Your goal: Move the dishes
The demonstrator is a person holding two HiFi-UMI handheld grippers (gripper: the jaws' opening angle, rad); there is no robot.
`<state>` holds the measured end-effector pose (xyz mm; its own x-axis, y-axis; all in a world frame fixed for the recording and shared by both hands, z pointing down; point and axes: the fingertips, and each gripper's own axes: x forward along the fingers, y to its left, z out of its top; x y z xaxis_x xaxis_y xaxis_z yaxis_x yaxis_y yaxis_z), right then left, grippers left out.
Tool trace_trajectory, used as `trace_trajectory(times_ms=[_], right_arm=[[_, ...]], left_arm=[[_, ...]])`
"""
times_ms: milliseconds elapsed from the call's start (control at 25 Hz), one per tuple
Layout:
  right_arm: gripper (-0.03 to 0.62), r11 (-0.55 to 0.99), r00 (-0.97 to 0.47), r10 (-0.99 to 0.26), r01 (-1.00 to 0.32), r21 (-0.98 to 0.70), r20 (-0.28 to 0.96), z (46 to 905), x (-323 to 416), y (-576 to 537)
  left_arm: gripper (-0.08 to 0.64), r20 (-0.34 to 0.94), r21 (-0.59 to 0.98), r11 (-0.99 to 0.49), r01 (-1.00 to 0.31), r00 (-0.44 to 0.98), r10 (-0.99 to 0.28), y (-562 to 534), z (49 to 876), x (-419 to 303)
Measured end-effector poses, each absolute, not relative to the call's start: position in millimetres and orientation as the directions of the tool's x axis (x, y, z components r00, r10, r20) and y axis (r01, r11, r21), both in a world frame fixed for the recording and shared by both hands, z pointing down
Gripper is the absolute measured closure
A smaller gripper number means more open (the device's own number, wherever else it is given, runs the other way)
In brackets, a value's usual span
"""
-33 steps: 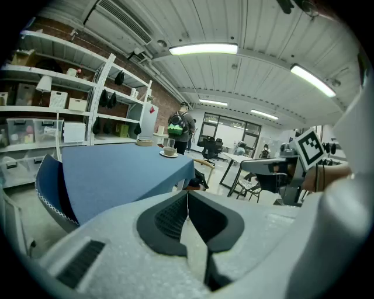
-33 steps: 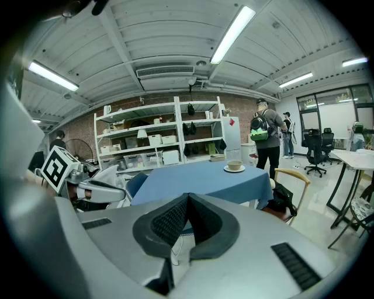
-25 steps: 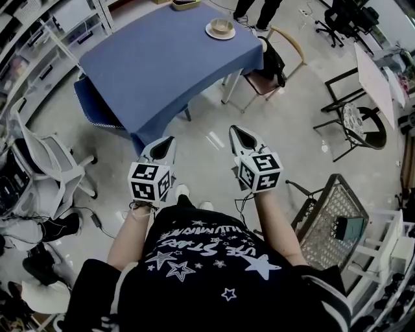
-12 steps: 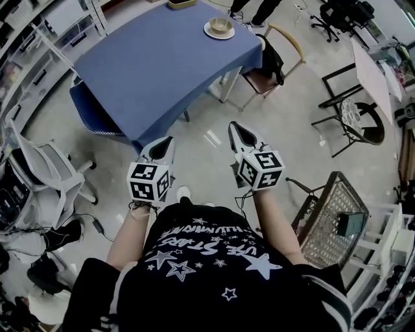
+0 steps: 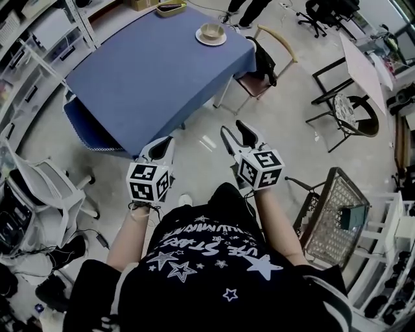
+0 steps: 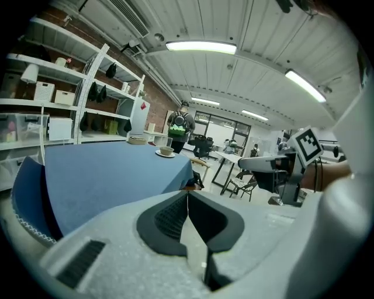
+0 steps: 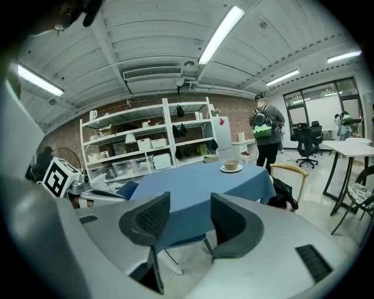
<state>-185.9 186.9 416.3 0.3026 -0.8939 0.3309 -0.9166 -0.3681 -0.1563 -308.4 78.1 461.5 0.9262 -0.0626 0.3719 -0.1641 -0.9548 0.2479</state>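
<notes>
1. Oblong dish [image 5: 170, 8], yellowish and shallow: at the far edge of the table, at 11 o'clock from the bowl, partly cut off by the head view's top edge.
2. Saucer [image 5: 211, 39], pale and round: flat on the cloth near the table's far right corner, at 12 o'clock from both grippers and well apart from them.
3. Bowl [image 5: 211, 30], beige and small: upright in the middle of the saucer. Contents cannot be made out.
4. Table [image 5: 149, 71], under a blue cloth: its near corner points toward the grippers.
5. White office chair [image 5: 45, 185]: at 8 o'clock from the table.
6. Wire-mesh chair [image 5: 327, 214]: at 4 o'clock from the right gripper.
7. Wooden chair [image 5: 275, 48] with a dark bag [image 5: 262, 61]: beside the table's right edge, at 4 o'clock from the bowl.
8. Blue chair [image 5: 87, 123]: pushed under the table at its 7 o'clock side.
9. Person [image 7: 266, 131] with a green backpack: standing beyond the table.
10. Left gripper [image 5: 167, 141]: jaws pressed together, nothing between them.
11. Right gripper [image 5: 235, 130]: jaws have just been opening and stand spread, with nothing between them.
</notes>
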Motion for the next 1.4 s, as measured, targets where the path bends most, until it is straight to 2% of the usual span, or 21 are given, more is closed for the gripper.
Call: trace_trajectory(times_ms=[160, 320, 560, 960, 1400], right_arm=[[0.316, -0.378, 0.305, -0.884, -0.912, -0.161, 0.354, 426, -165, 188], [0.275, -0.359, 0.281, -0.890, -0.918, -0.170, 0.360, 436, -137, 180], [0.261, -0.312, 0.234, -0.911, -0.929, -0.197, 0.341, 442, -59, 159], [0.255, -0.132, 0.061, -0.943, -0.971, -0.199, 0.328, 432, 82, 120], [0.253, 0.023, -0.088, -0.935, -0.981, -0.191, 0.342, 434, 163, 101]], left_arm=[[0.538, 0.393, 0.250, -0.952, -0.179, 0.917, -0.069, 80, 470, -298], [0.538, 0.406, 0.245, -0.943, -0.225, 0.907, -0.111, 70, 476, -283], [0.538, 0.423, 0.213, -0.924, -0.317, 0.883, -0.205, 54, 477, -227], [0.538, 0.404, 0.153, -0.853, -0.499, 0.820, -0.406, 44, 454, -110], [0.538, 0.410, 0.135, -0.732, -0.668, 0.710, -0.573, 50, 449, -61]])
